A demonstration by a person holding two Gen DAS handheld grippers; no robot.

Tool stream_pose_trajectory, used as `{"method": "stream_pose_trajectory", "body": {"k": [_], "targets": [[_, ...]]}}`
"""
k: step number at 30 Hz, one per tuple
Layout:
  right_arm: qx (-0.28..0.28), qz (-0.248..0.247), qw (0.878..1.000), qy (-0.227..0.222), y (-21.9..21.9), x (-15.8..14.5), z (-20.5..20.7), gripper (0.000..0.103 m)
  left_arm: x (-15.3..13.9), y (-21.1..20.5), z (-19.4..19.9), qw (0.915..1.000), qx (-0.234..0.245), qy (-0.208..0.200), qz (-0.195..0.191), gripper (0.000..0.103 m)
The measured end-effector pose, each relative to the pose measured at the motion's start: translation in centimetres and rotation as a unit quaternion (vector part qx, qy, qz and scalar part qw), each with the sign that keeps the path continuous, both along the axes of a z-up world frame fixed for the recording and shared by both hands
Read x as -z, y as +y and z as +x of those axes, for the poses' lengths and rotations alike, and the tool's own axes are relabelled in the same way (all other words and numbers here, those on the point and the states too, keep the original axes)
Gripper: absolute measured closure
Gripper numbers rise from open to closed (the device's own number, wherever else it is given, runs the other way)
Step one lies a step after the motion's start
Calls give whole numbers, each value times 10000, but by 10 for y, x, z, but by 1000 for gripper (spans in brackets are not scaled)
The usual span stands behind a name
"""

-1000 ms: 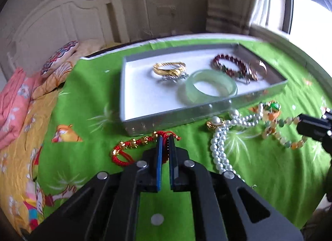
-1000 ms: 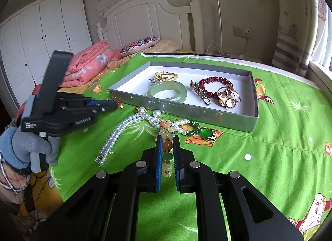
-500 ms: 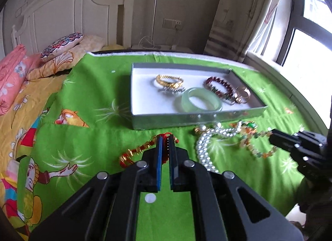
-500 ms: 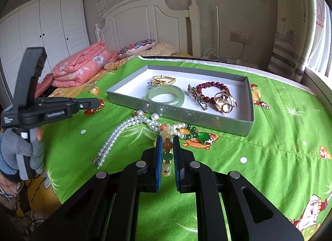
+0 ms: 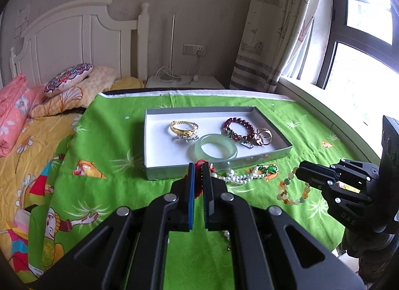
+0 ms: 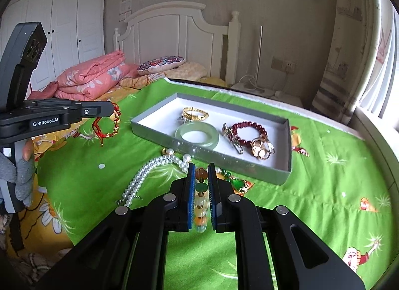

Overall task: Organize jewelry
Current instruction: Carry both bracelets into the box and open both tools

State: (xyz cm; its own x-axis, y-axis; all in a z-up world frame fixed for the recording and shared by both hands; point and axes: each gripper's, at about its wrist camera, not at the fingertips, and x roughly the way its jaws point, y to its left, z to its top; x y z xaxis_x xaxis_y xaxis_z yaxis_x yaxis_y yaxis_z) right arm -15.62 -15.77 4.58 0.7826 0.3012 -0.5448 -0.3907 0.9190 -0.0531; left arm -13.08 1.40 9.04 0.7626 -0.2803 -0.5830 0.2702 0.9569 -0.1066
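Note:
My left gripper [image 5: 198,172] is shut on a red cord bracelet with gold beads [image 5: 198,185]. In the right wrist view that left gripper [image 6: 111,110] is up in the air, and the red bracelet [image 6: 115,122] dangles from it above the green cloth. My right gripper [image 6: 201,172] is shut on a multicolour bead bracelet [image 6: 201,190]. That bead bracelet [image 5: 284,191] hangs from the right gripper [image 5: 300,171] in the left wrist view. The grey tray [image 5: 162,171] holds a gold bangle [image 5: 184,127], a jade bangle [image 5: 215,149], a dark red bead bracelet [image 5: 238,127] and rose-gold rings [image 5: 263,136].
A pearl necklace [image 6: 144,175] and a green pendant [image 6: 237,182] lie on the green cloth [image 6: 324,190] in front of the tray [image 6: 159,135]. Pink folded bedding [image 6: 92,77] and a pillow [image 6: 162,63] sit by the headboard. A gloved hand [image 6: 23,177] holds the left gripper's handle.
Both grippers have risen and pulled back from the tray. The red bracelet and the bead bracelet have come up off the cloth and now hang from them.

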Motion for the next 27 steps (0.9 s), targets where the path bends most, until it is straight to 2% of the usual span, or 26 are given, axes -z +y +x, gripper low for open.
{"method": "stream_pose_trajectory", "body": {"k": [15,27], "targets": [[156,-199,9991,-327,3,-18,-10,92,-17,-5,-6,9998,69,-182,111,98],[327,-325,9972,-597,1,-38,7,92,-36,-20,16,9987,249,-322,317,98]]}}
